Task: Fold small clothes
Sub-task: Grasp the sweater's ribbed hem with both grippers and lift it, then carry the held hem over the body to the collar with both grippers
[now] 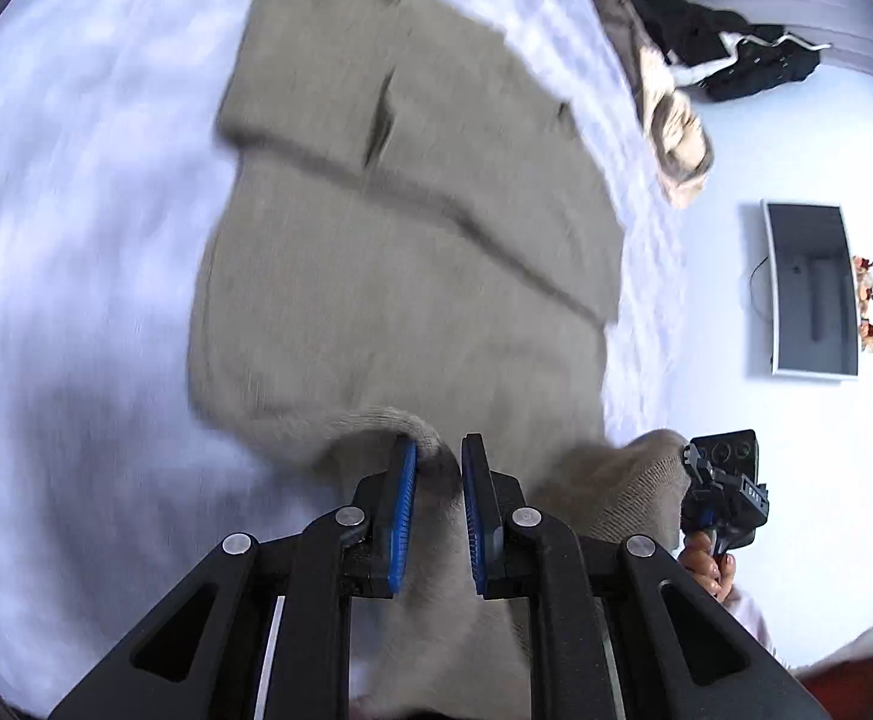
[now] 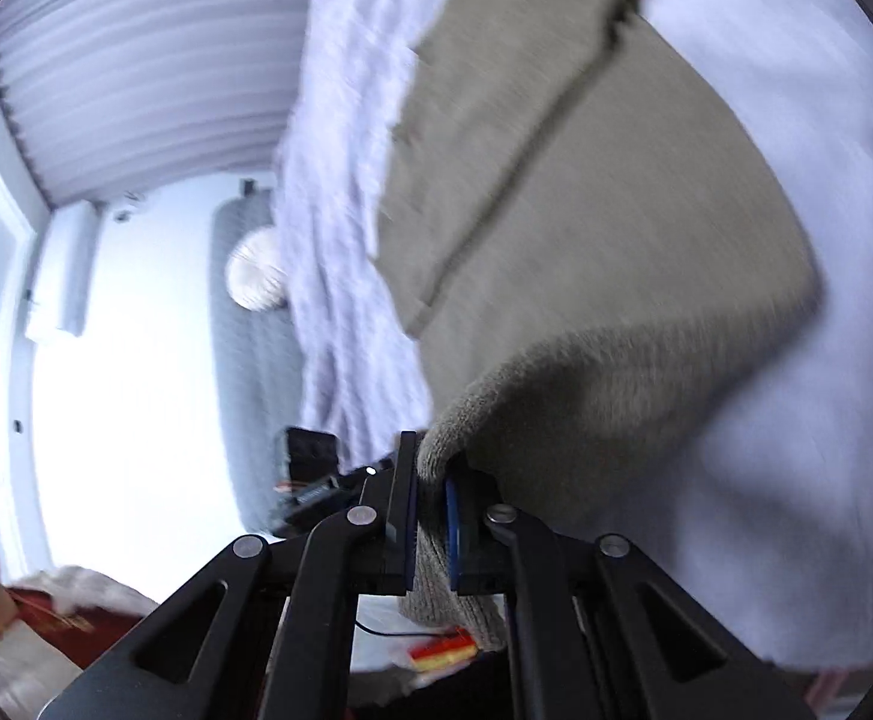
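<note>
We are holding a soft grey-brown knitted top point(image 1: 388, 252) with both claws. Most of it is lying spread out flat on the white bed cover point(image 1: 76, 240), and the near edge is lifting up off the bed where we are pinching it.

Our left claw point(image 1: 439, 468) is squeezing nearly closed on a bunched bit of the top's near edge. The wool is sitting between the two blue pads point(image 1: 407, 480), and more of it is hanging down under the claw.

Our right claw point(image 2: 433, 474) is closing tight on another bit of the same edge. The thick knit is folding over the tips there and hanging down between the pads. In the left view, we are seeing the right claw point(image 1: 721, 492) just beside the lifted corner, with fingers point(image 1: 709, 567) wrapping around its handle.

Farther up the bed, a black piece of clothing point(image 1: 730, 54) and a tan, fluffy one point(image 1: 670, 120) are lying well apart from the top. A dark screen point(image 1: 811, 294) is hanging on the white wall.

The pictures are blurry.
</note>
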`<state>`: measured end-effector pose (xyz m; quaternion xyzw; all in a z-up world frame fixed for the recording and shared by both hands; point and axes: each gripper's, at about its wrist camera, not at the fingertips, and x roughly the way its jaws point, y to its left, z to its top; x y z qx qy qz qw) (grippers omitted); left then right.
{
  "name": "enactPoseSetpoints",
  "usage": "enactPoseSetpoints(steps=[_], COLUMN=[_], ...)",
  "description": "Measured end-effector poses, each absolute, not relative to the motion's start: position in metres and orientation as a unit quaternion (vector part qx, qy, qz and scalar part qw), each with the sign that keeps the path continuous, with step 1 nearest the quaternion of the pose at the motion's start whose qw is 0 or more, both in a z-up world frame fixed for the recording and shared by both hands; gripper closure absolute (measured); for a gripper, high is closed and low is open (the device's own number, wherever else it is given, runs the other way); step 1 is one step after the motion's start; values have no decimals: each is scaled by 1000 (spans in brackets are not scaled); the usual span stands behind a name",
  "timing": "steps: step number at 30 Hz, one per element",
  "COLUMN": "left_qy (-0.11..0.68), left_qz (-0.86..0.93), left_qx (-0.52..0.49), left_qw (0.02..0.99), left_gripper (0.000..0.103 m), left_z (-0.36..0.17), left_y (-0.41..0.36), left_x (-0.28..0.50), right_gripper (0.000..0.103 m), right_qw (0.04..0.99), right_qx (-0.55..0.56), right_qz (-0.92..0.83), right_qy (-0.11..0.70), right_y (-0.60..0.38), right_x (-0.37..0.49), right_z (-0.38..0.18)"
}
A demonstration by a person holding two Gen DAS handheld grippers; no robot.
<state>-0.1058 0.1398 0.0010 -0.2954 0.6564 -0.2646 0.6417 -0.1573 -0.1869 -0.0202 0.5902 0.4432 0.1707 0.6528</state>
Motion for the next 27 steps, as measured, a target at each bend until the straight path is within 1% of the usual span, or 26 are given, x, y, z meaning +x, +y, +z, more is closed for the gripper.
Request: enactPoseSetpoints(steps=[3, 6, 7, 9, 10, 12, 14, 20, 21, 23, 24, 26, 27], left_qy=[633, 626, 629, 645, 645, 624, 624, 597, 592, 586, 587, 588, 591], left_qz=[-256, -237, -232, -209, -193, -183, -195, -268, -274, -286, -286, -290, -296], left_qx=[-257, -216, -202, -178, -173, -162, -131, 47, 61, 73, 71, 56, 46], left_qw=[684, 711, 714, 713, 719, 742, 745, 755, 755, 755, 754, 753, 749], left_gripper=[86, 86, 84, 40, 11, 10, 10, 10, 10, 10, 10, 10, 10], left_z=[10, 14, 14, 1, 3, 8, 5, 16, 18, 18, 17, 13, 8], left_y=[139, 137, 139, 139, 141, 139, 133, 97, 90, 80, 75, 68, 64], left_x=[-68, -52, -46, -39, -42, -50, -58, -91, -92, -90, -85, -74, -67], right_gripper=[96, 96, 96, 96, 96, 96, 96, 96, 96, 95, 92, 91, 87], right_qw=[670, 674, 671, 670, 668, 663, 654, 614, 612, 617, 620, 638, 656], right_qx=[581, 574, 577, 575, 576, 578, 590, 637, 638, 631, 625, 592, 555], right_qz=[175, 167, 160, 136, 129, 102, 82, 21, 19, 20, 22, 23, 24], right_qy=[428, 434, 437, 450, 453, 464, 467, 466, 466, 470, 473, 491, 510], right_y=[-196, -204, -206, -212, -225, -233, -237, -258, -257, -258, -255, -248, -244], right_x=[-116, -88, -81, -69, -70, -64, -61, -58, -56, -52, -48, -40, -34], right_z=[-16, -22, -27, -38, -42, -52, -63, -99, -100, -97, -94, -81, -69])
